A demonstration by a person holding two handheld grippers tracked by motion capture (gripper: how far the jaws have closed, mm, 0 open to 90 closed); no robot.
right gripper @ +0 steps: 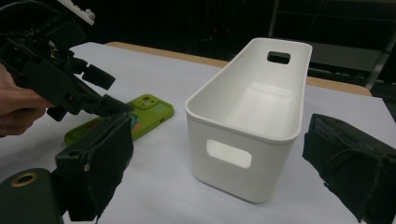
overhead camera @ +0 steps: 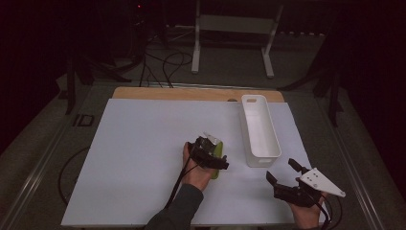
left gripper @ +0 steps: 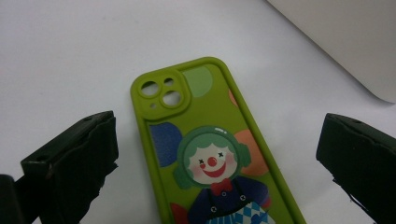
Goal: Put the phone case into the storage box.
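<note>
Green phone case (left gripper: 212,154) (flat) lies beside the white bin (overhead camera: 259,130), left gripper (overhead camera: 214,155) above.

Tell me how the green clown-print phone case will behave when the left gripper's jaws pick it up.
The green clown-print phone case lies flat on the white table sheet, so it should not roll or tip. It looks thin and empty, so probably light. Its glossy, rubbery-looking rim may flex if squeezed across its width, and the low edge gives the open left gripper little to catch.
</note>
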